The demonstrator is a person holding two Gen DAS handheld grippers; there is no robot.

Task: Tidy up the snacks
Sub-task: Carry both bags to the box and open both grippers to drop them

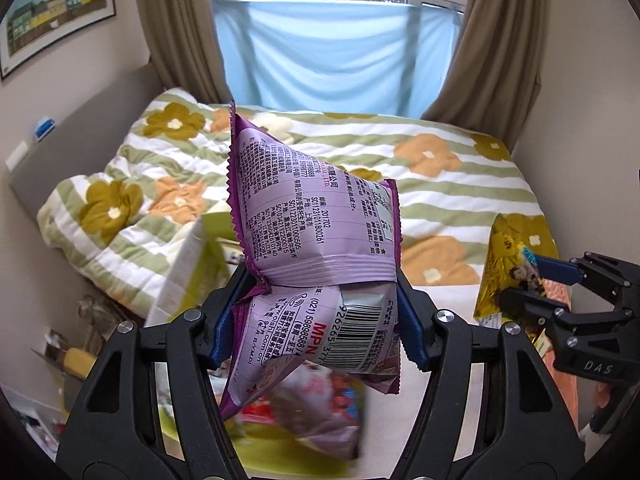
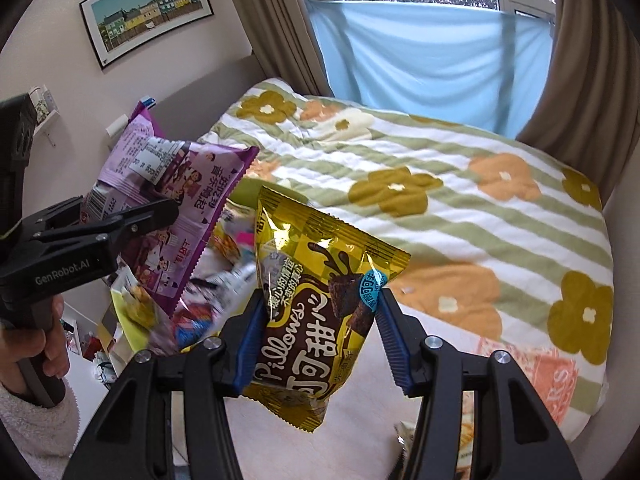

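Purple packet: a lilac-and-purple snack bag (image 1: 316, 240) with printed text and a barcode, creased across its middle, held up in the air above the bed
Left gripper: left gripper (image 1: 316, 320) has its blue-padded fingers (image 1: 412, 332) clamped on the purple bag's lower half, one pad on each side; the bag's upper half leans up and away beyond the tips
Same bag from the right camera: the purple bag (image 2: 176, 200) shows at the left, gripped by the black left gripper (image 2: 132, 216), whose handle a person's hand (image 2: 44, 344) in a fuzzy pale sleeve holds
Gold packet: a shiny yellow-gold snack bag (image 2: 316, 292) with a brown chocolate picture and the word "Pillows", also lifted clear of the bed
Right gripper: right gripper (image 2: 320, 320) has its fingers (image 2: 390, 332) closed on the gold bag, pressing its two side edges; the bag's bottom hangs below the pads
Gold bag from the left camera: seen at the right edge (image 1: 508, 264), pinched in the right gripper (image 1: 532, 276)
Bed: a quilt (image 2: 460, 208) with green stripes and orange and olive flowers lies beyond both bags
Below the bags: blurred, a green box (image 1: 188, 268) with more colourful packets in it; details cannot be made out
Behind: brown curtains (image 1: 176, 28) and a pale blue cloth (image 1: 336, 52) across the window; a framed picture (image 2: 148, 12) on the wall
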